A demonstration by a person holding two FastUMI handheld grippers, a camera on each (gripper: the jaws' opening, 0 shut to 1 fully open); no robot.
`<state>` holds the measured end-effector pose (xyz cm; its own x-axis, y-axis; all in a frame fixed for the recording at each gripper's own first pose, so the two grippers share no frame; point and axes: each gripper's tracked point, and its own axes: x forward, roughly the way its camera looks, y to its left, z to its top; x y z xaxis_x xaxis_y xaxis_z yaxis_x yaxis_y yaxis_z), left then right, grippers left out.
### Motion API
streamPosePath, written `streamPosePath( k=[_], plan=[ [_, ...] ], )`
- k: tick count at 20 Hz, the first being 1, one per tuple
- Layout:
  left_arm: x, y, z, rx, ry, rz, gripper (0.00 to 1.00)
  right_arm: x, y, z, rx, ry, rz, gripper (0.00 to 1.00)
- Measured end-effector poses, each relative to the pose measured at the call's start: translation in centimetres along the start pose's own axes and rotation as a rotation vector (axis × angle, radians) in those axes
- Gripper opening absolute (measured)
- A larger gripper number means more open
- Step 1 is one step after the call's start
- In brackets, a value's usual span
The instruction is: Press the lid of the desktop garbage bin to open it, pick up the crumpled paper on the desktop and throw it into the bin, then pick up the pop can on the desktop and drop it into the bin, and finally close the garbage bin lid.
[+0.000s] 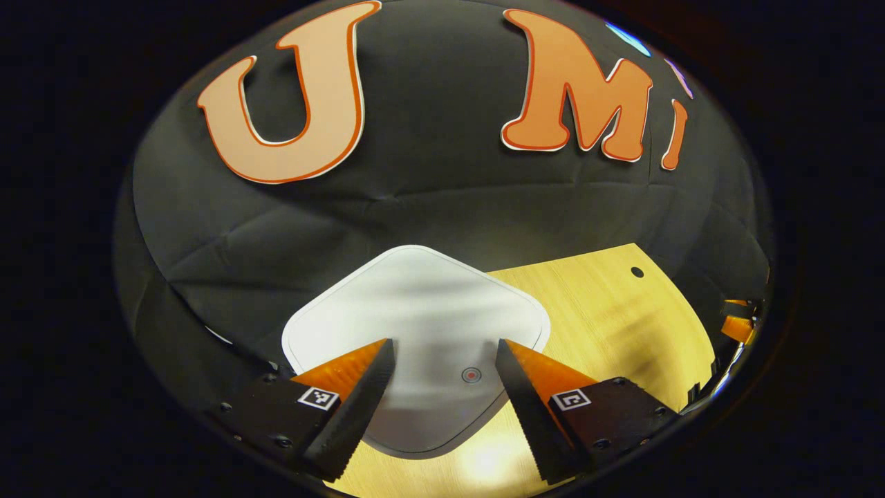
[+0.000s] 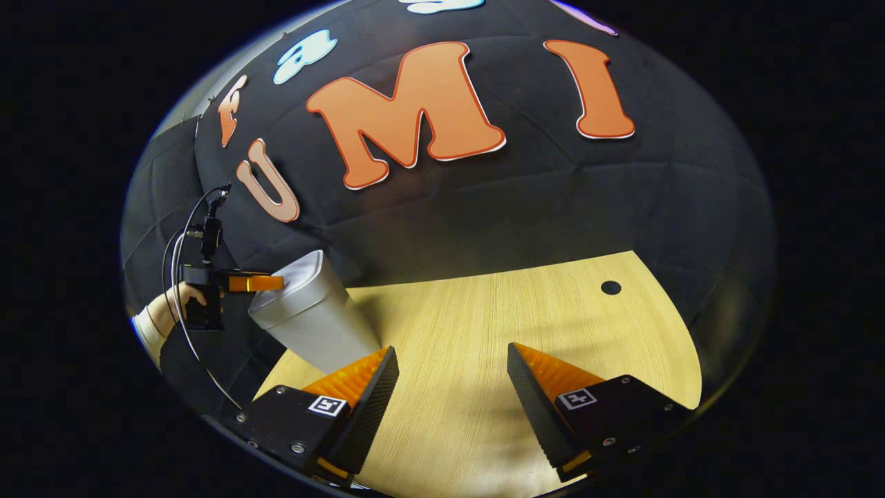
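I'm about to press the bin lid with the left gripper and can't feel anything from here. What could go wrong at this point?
1. The left gripper hangs open over the closed lid; its fingers straddle it, and the small red press mark sits off-centre, so a press may miss it.
2. The bin stands near the table edge, so a slanted push might tip or slide it.

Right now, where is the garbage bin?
In the left gripper view the garbage bin sits just under the open left gripper, lid shut. In the right gripper view it stands at the table's left edge.
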<state>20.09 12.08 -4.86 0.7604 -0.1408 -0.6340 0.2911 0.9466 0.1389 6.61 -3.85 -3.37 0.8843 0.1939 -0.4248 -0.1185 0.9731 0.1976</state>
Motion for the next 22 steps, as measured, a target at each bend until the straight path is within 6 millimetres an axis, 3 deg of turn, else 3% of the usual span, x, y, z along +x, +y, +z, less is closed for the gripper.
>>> streamPosePath(
  k=[5,11,16,22],
  plan=[
    [-0.6,-1.1,3.5,0.035,-0.14,0.018,0.95,-0.4,0.0,2.1,-0.015,-0.045,-0.015,0.95],
    [-2.9,-6.5,6.8,0.007,-0.297,-0.057,0.95,-1.0,0.3,3.0,-0.064,-0.086,-0.044,0.95],
    [-4.7,-10.7,6.2,-0.003,-0.369,-0.101,0.96,-1.7,-0.3,3.6,-0.085,-0.132,-0.085,0.95],
    [-6.1,-13.8,4.0,0.0,-0.436,-0.102,0.96,-2.6,-0.1,4.0,-0.112,-0.193,-0.12,0.95]
  ],
)
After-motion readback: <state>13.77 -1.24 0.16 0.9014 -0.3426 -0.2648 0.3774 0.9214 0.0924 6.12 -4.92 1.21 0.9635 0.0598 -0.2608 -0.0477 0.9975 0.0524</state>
